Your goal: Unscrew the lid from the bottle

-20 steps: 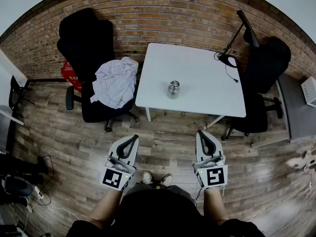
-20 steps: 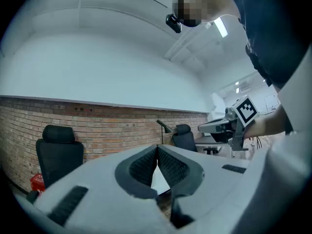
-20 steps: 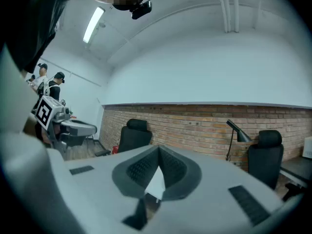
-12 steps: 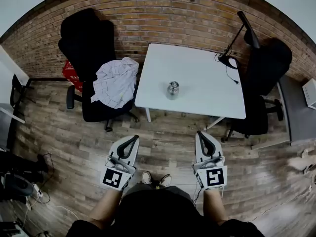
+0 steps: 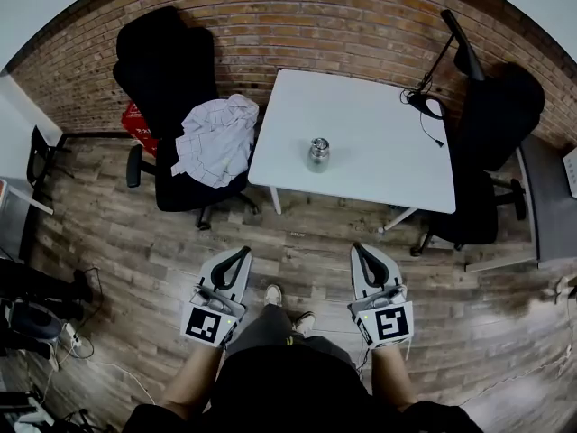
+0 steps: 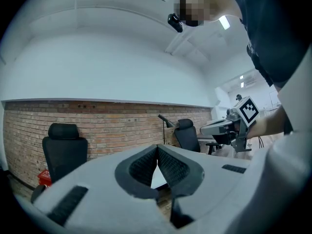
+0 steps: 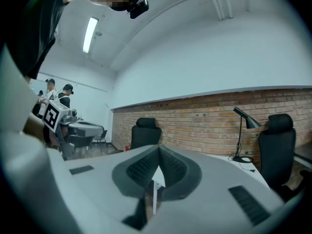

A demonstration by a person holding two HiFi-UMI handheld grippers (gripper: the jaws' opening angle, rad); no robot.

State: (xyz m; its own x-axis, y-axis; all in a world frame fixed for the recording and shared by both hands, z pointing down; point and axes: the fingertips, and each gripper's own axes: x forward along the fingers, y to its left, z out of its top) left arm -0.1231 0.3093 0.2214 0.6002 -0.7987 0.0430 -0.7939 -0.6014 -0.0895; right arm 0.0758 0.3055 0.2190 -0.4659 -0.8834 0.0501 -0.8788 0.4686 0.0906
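A small metal bottle with a round lid stands upright near the middle of the white table in the head view. Both grippers are well short of the table, over the wooden floor. My left gripper is shut with nothing in it; in the left gripper view its tips meet. My right gripper is likewise shut and holds nothing, its tips touching in the right gripper view. The bottle is hidden behind the jaws in both gripper views.
A black office chair draped with a checked shirt stands left of the table. A second black chair and a desk lamp are at the table's right. A brick wall runs behind. Cables lie on the floor at lower left.
The whole scene has shifted slightly in the head view, with the table and chairs drifting up and right. Both grippers stay shut in the same place relative to the body.
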